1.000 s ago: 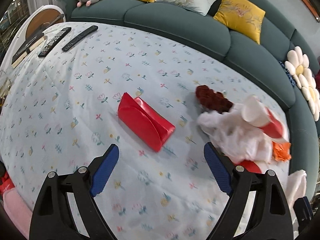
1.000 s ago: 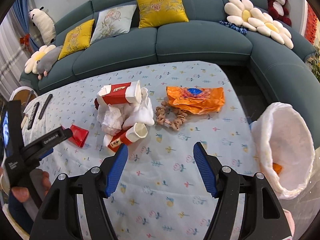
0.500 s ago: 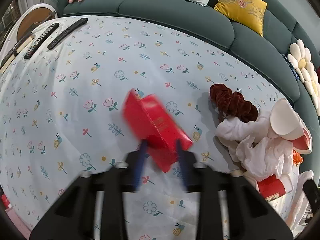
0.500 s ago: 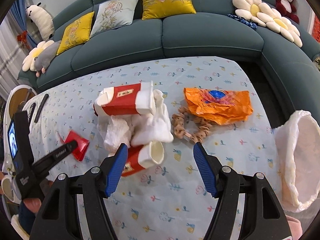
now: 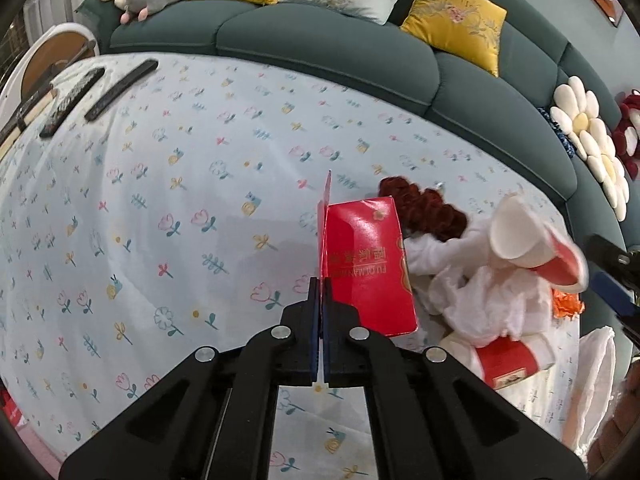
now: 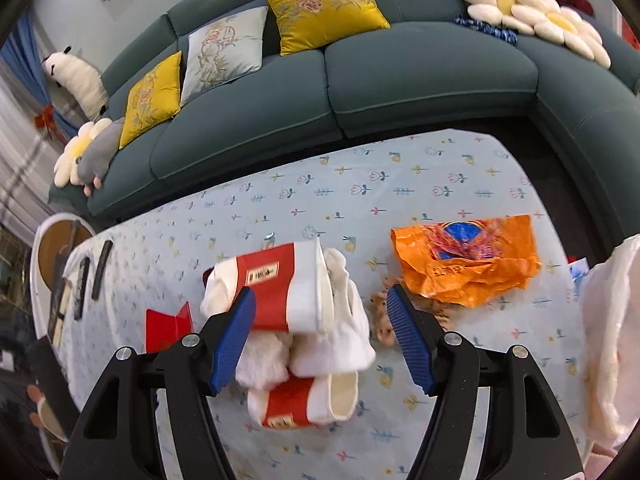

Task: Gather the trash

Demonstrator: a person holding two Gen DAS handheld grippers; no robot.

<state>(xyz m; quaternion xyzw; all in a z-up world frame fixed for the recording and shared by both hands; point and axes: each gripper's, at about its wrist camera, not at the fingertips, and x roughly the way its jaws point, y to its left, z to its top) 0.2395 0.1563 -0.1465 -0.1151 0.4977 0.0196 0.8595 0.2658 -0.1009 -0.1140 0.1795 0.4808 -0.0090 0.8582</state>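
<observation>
Red packet (image 5: 366,264): thin folded card, pinched at its near left edge by the left gripper (image 5: 320,292); pads fully together on one flap, so the rest hangs free to the right. Whether it has left the cloth cannot be told.
Grip choice: an edge pinch suits a flat sheet that offers no body to straddle.
Right gripper (image 6: 320,336): jaws wide, nothing pressed between them, poised over the trash heap at table centre. Likely purpose: to straddle a bulky item.
Trash heap: two red-and-white paper cups, upper one (image 6: 280,286) lying on its side, lower one (image 6: 308,400) nearer; crumpled white tissue (image 6: 332,344) between and around them.
Orange wrapper (image 6: 464,264): flat on the cloth, right of the heap, apart from it.
Brown string of beads (image 6: 384,324): between heap and wrapper, partly hidden by the right finger.
White bag (image 6: 608,328): open at the table's right edge; judged the collection point.
Remote controls (image 5: 100,92): far left, well clear; not trash.
Tablecloth (image 5: 200,184): floral, loose; may drag under a low sweep.
</observation>
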